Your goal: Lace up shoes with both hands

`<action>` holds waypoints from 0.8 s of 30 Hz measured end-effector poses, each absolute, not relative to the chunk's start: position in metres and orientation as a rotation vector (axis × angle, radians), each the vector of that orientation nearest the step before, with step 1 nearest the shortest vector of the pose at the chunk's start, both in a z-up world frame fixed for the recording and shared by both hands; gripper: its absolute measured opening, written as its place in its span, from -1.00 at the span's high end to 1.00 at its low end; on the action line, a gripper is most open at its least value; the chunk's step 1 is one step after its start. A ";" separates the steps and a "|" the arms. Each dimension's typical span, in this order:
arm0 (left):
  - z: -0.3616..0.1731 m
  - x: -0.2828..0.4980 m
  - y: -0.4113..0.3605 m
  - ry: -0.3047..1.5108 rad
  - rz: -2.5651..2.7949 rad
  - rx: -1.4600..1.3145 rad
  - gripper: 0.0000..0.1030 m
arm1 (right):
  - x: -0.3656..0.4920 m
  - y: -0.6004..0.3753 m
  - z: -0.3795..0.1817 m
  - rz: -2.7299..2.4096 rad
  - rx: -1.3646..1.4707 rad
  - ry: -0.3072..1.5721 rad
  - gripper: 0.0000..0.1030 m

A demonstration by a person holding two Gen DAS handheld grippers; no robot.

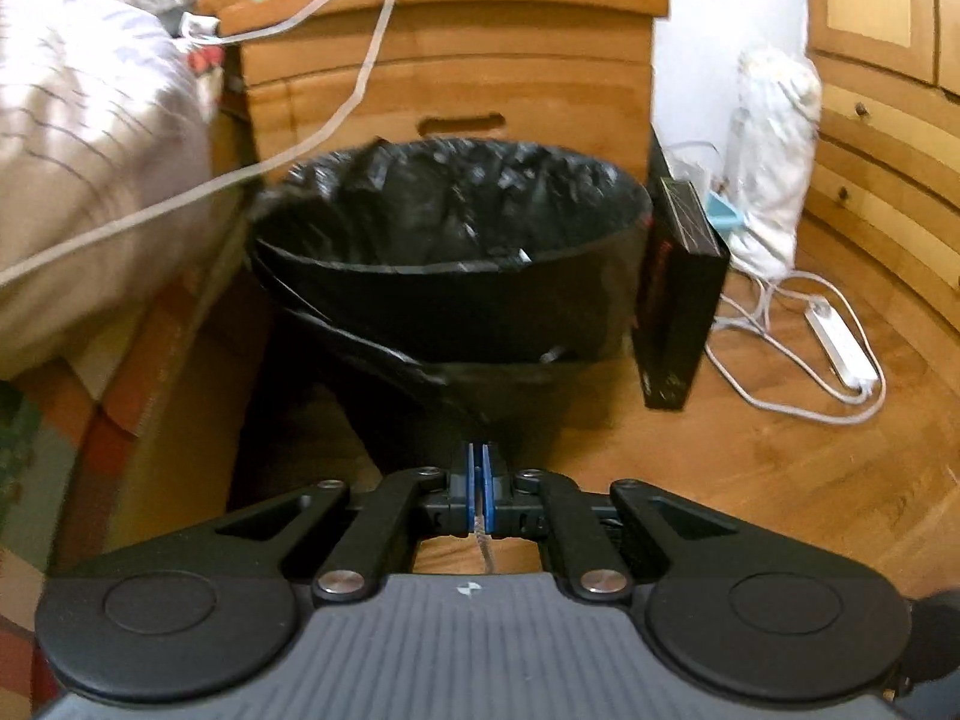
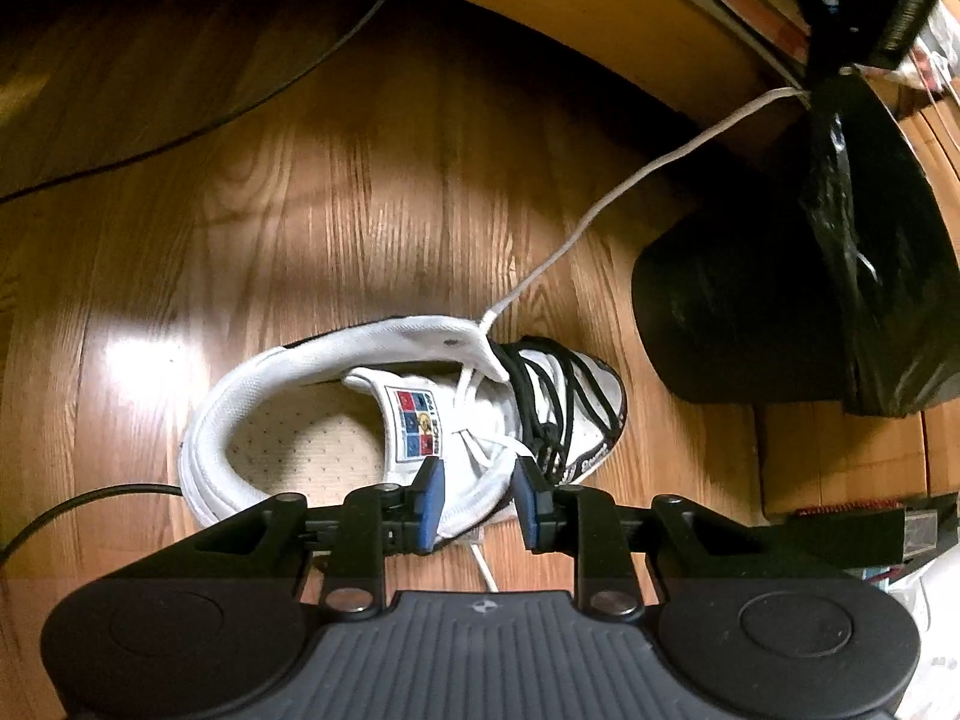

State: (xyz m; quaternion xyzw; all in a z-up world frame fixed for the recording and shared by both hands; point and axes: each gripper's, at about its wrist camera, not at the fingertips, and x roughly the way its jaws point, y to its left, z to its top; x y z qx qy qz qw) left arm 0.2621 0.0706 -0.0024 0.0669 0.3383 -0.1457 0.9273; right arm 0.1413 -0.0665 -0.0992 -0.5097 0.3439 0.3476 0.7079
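The left gripper (image 1: 479,483) was clenched on a white shoelace (image 1: 483,546), its end hanging below the blue pads (image 1: 491,492). The right gripper (image 2: 477,501) stood partly spread with nothing pinched; its pads (image 2: 433,504) straddled the near side of a white sneaker (image 2: 336,360) on the wooden floor (image 2: 300,210). From the sneaker's eyelet, the shoelace (image 2: 600,204) ran taut up past a black-lined trash bin (image 2: 750,324).

Wood plank floor (image 2: 360,192), warm brown, with a bright glare patch beside darker shadow. Wooden nightstand (image 1: 444,72) against a white wall (image 1: 720,12), bed with striped bedding (image 1: 90,138) to one side, wood-panelled wardrobe (image 1: 882,120) opposite. Black-lined bin (image 1: 456,276) in front, white power strip (image 1: 840,336) on the floor.
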 end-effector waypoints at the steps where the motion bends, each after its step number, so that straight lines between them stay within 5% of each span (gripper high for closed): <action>1: -0.005 0.262 0.068 0.708 -0.314 0.139 0.93 | 0.143 -0.069 -0.097 0.771 -1.108 0.771 0.46; 24: -0.075 0.259 0.045 1.054 -0.468 -0.114 0.91 | 0.226 -0.177 -0.088 0.325 -0.464 0.975 0.45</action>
